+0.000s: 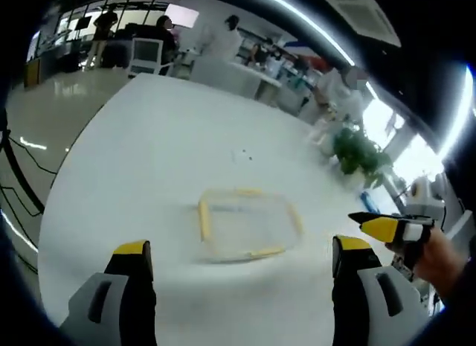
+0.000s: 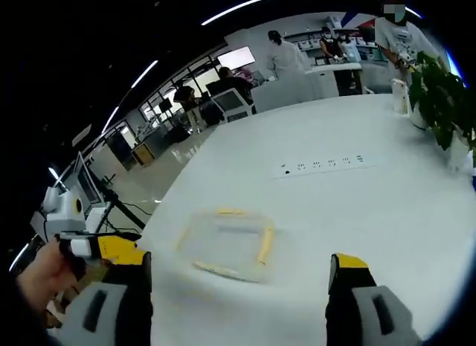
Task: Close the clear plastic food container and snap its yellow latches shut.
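We are holding the left hand-held gripper [image 1: 242, 258] with its jaws wide apart and nothing between them, hovering over the white table [image 1: 149, 160]. Just ahead of it the clear container [image 1: 248, 224] is lying flat on the table, lid on, yellow latches [image 1: 204, 219] showing along its edges. Off to the right the right hand-held gripper [image 1: 390, 228] is coming into the left gripper view, a hand [image 1: 439, 258] gripping it.

In the right gripper view we are seeing the right hand-held gripper [image 2: 239, 275] spread open too, gripping nothing, the container [image 2: 227, 242] sitting just beyond its tips. The left hand-held gripper [image 2: 104, 248] is poking in from the left. Farther out, a power strip [image 2: 321, 166] is lying on the table [image 2: 387, 204], a plant [image 2: 445, 93] is standing at the far edge, and people are working at benches behind.
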`<action>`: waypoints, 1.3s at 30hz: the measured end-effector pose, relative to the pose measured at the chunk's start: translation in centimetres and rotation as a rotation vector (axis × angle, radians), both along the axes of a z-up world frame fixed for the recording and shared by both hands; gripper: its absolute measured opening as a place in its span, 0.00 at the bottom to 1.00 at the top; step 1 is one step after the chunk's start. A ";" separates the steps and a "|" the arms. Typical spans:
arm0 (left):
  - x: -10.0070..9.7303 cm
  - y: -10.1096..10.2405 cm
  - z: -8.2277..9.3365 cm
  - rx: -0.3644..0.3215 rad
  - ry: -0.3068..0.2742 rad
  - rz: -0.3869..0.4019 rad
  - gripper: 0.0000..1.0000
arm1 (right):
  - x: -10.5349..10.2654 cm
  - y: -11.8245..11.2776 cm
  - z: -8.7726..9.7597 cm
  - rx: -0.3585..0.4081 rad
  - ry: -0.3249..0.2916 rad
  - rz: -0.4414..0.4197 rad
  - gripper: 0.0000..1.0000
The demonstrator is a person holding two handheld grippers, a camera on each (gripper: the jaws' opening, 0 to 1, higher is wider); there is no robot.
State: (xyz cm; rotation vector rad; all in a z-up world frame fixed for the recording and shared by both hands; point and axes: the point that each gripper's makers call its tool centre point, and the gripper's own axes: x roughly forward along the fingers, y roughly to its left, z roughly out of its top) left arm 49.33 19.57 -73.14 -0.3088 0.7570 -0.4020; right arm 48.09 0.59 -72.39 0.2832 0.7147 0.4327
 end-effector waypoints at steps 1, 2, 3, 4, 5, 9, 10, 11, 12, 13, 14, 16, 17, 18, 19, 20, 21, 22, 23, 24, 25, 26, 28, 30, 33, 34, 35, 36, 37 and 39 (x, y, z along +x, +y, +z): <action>-0.4 0.1 0.4 0.008 -0.011 -0.002 0.99 | -0.6 -0.2 0.4 -0.004 -0.007 0.009 1.00; -1.0 0.2 1.0 0.020 -0.023 -0.005 0.99 | -1.3 -0.4 0.8 -0.007 -0.017 0.017 1.00; -1.5 0.3 1.3 0.033 -0.032 -0.009 0.99 | -2.1 -0.8 1.3 -0.015 -0.038 0.025 1.00; -2.3 0.4 1.8 0.044 -0.036 -0.013 0.99 | -2.7 -1.0 1.5 -0.024 -0.049 0.031 1.00; -2.9 0.4 2.1 0.045 -0.039 -0.013 0.99 | -3.4 -1.3 1.6 -0.035 -0.046 0.040 1.00; -6.0 1.0 3.3 0.086 -0.067 -0.028 0.99 | -6.3 -2.4 2.1 -0.040 -0.053 0.053 1.00; -6.6 1.2 3.4 0.092 -0.071 -0.031 0.99 | -7.3 -2.5 2.3 -0.040 -0.058 0.063 1.00; -7.5 1.5 3.5 0.094 -0.070 -0.032 0.99 | -7.8 -2.7 2.4 -0.040 -0.063 0.068 1.00; -8.1 1.6 3.6 0.096 -0.068 -0.034 0.99 | -8.8 -2.8 2.6 -0.041 -0.072 0.078 1.00; -8.7 1.8 3.7 0.102 -0.067 -0.035 0.99 | -9.5 -2.9 2.7 -0.042 -0.076 0.087 1.00; -9.3 2.0 3.9 0.113 -0.071 -0.036 0.99 | -10.4 -3.0 2.9 -0.049 -0.087 0.101 1.00; -10.6 2.7 4.2 0.134 -0.079 -0.038 0.99 | -11.6 -3.2 2.8 -0.072 -0.103 0.121 1.00; -11.3 3.1 4.2 0.137 -0.080 -0.039 0.99 | -12.5 -3.4 2.7 -0.083 -0.106 0.125 1.00; -11.9 3.4 4.1 0.133 -0.073 -0.041 0.99 | -13.1 -3.5 2.5 -0.086 -0.103 0.125 1.00; -12.4 3.6 4.2 0.126 -0.067 -0.040 0.99 | -14.0 -3.7 2.4 -0.085 -0.102 0.124 1.00; -13.3 3.9 4.4 0.126 -0.069 -0.039 0.99 | -14.5 -3.8 2.3 -0.080 -0.103 0.121 1.00; -13.7 4.1 4.5 0.132 -0.076 -0.042 0.99 | -15.3 -3.8 2.3 -0.074 -0.112 0.118 1.00; -14.5 4.6 4.6 0.149 -0.086 -0.049 0.99 | -15.8 -3.9 2.2 -0.076 -0.118 0.120 1.00; -15.0 4.7 4.6 0.156 -0.091 -0.051 0.99 | -16.5 -3.9 2.1 -0.080 -0.148 0.131 1.00; -15.8 5.0 4.6 0.158 -0.096 -0.058 0.99 | -17.0 -3.9 1.9 -0.092 -0.174 0.150 1.00; -16.3 5.1 4.6 0.164 -0.103 -0.070 0.99 | -17.5 -4.2 1.4 -0.118 -0.183 0.159 1.00; -17.0 5.4 4.3 0.178 -0.105 -0.082 0.99 | -18.4 -4.4 0.7 -0.125 -0.176 0.156 1.00; -17.9 5.9 3.9 0.193 -0.107 -0.096 0.99 | -19.5 -4.6 0.2 -0.104 -0.168 0.155 1.00; -18.9 6.4 3.5 0.187 -0.099 -0.094 0.99 | -21.3 -5.0 -0.6 -0.098 -0.112 0.141 1.00; -21.2 6.6 2.9 0.155 -0.074 -0.099 0.99 | -23.3 -5.0 -0.1 -0.081 -0.115 0.141 1.00; -21.6 6.7 2.7 0.162 -0.076 -0.101 0.99 | -24.1 -5.1 0.0 -0.087 -0.117 0.138 1.00; -22.1 6.7 2.6 0.175 -0.080 -0.107 0.99 | -24.4 -5.3 0.0 -0.097 -0.123 0.140 1.00; -22.9 6.6 2.2 0.184 -0.070 -0.117 0.99 | -25.0 -5.4 -0.1 -0.113 -0.126 0.152 1.00; -23.4 6.4 2.0 0.184 -0.066 -0.128 0.99 | -25.4 -5.6 -0.2 -0.129 -0.129 0.159 1.00; -24.4 6.7 1.5 0.195 -0.048 -0.129 0.99 | -26.0 -5.9 -0.1 -0.130 -0.126 0.157 1.00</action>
